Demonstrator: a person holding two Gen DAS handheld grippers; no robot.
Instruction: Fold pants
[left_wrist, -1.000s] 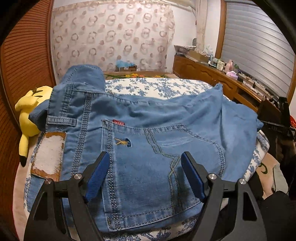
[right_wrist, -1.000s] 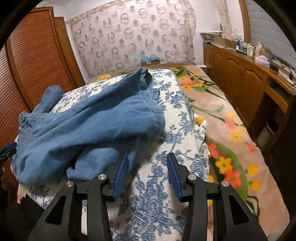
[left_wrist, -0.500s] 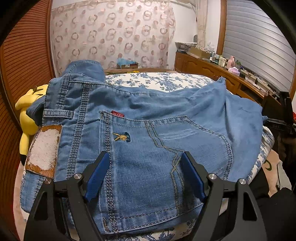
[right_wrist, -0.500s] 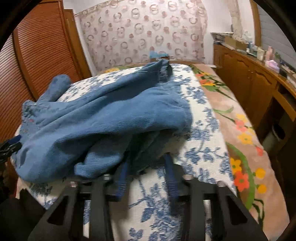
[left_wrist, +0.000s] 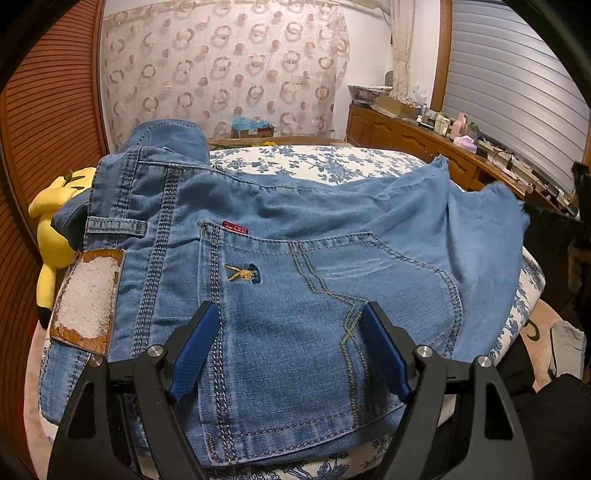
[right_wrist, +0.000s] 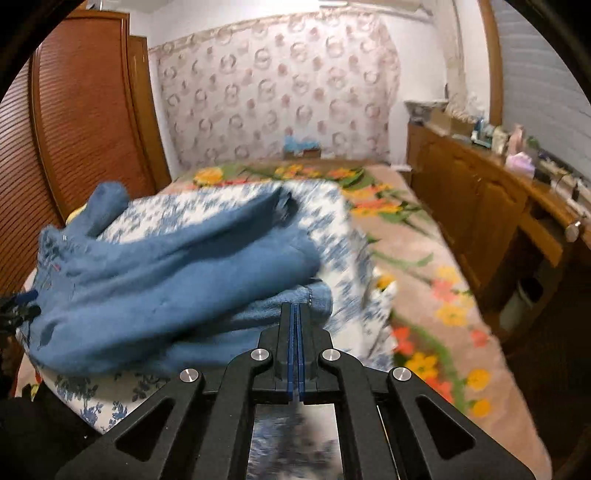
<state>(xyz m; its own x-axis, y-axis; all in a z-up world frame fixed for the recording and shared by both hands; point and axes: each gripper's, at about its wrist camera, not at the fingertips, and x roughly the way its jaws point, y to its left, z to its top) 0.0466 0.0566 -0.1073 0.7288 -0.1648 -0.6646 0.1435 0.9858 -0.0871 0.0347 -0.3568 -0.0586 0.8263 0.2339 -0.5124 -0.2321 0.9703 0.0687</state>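
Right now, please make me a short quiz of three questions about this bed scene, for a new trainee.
1. True or false: the left gripper is open above the jeans.
2. What does the right gripper pinch? A) yellow plush toy B) edge of the jeans C) nothing
3. Fill in: the jeans lie on a cover with a blue ____ print.

Key: 1 true; 2 B; 3 floral.

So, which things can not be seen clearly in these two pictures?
- Right wrist view: whether the right tool pinches the jeans; its tips meet at the cloth edge, motion blur.
- Left wrist view: right tool, cut off at the right edge.
- Left wrist view: red tag lettering, too small.
- Left wrist view: yellow plush toy, mostly behind the jeans.
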